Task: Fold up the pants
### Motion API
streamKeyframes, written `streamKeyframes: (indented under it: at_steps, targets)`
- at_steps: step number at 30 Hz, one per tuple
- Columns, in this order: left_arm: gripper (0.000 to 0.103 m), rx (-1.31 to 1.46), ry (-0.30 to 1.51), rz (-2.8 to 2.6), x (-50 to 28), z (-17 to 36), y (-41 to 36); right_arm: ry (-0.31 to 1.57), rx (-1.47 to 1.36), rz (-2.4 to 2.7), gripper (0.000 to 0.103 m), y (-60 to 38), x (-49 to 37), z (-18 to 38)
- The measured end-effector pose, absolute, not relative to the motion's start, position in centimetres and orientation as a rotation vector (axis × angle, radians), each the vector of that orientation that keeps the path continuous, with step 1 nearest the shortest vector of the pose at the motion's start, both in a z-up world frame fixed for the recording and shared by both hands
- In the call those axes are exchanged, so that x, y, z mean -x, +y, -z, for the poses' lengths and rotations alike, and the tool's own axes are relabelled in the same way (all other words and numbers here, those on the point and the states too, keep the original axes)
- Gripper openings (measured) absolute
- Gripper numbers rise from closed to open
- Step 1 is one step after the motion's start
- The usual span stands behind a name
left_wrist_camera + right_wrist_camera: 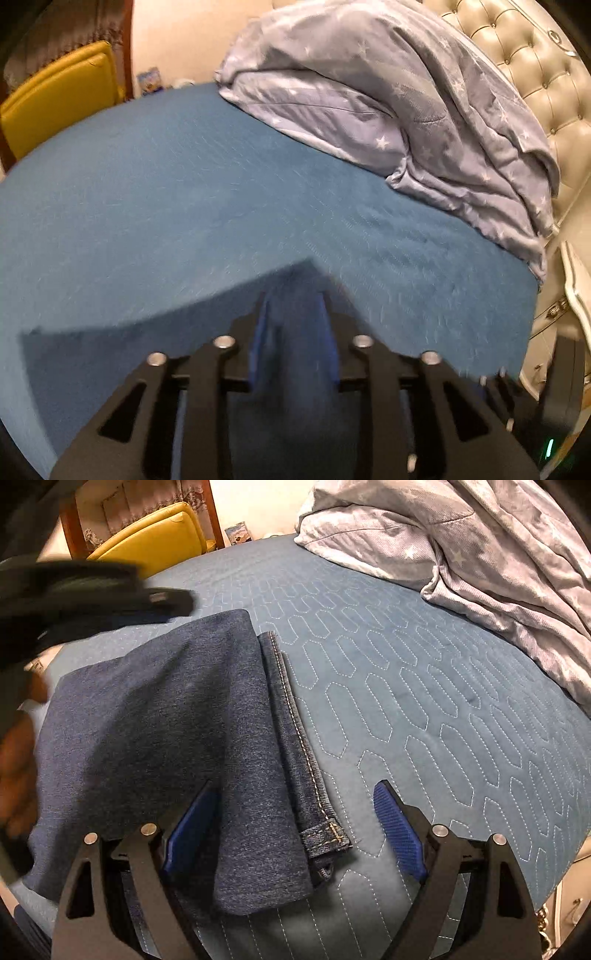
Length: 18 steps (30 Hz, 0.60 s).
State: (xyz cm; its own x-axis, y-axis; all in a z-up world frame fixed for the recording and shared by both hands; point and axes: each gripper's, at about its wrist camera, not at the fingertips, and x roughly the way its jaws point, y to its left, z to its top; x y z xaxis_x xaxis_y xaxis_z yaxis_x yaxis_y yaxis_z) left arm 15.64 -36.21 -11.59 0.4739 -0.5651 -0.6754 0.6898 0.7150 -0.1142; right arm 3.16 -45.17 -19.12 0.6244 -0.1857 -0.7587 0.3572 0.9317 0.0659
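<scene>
Dark blue denim pants (147,720) lie folded on the quilted blue bed cover (406,701), one stitched hem (325,834) pointing towards the camera. My right gripper (297,786) stands wide open low over the near end of the pants, and its fingers straddle the fold and the hem without pressing on them. In the left wrist view my left gripper (295,299) has its blue pads (260,332) tight against a bunch of the denim (295,369). The picture there is blurred. In the right wrist view the left gripper (92,590) is a dark blur over the far left corner of the pants.
A rumpled grey duvet with white stars (369,92) is heaped at the back right of the bed, against a cream tufted headboard (535,74). A yellow chair (159,535) stands beyond the far edge. A person's hand (18,757) shows at the left edge.
</scene>
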Motion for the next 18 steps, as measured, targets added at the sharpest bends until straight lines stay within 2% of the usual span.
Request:
streamKeyframes:
  at_steps: [6, 9, 12, 14, 18]
  targets:
    - [0.032, -0.317, 0.801, 0.734, -10.2, 16.2, -32.8, 0.847, -0.205, 0.323, 0.084, -45.0, -3.3, 19.0]
    - [0.033, -0.369, 0.752, 0.721, -6.8, 17.0, -30.8, 0.847, -0.204, 0.324, 0.085, -45.0, -3.2, 19.0]
    - [0.038, -0.361, 0.735, 0.698, -4.6, 17.4, -28.2, 0.845, -0.192, 0.336, 0.085, -44.8, -3.2, 19.0]
    - [0.046, -0.331, 0.749, 0.671, -3.9, 17.7, -25.8, 0.844, -0.187, 0.344, 0.087, -44.7, -3.1, 18.9]
    - [0.052, -0.284, 0.780, 0.572, -3.9, 17.4, -21.0, 0.846, -0.184, 0.350, 0.090, -44.7, -2.8, 18.7]
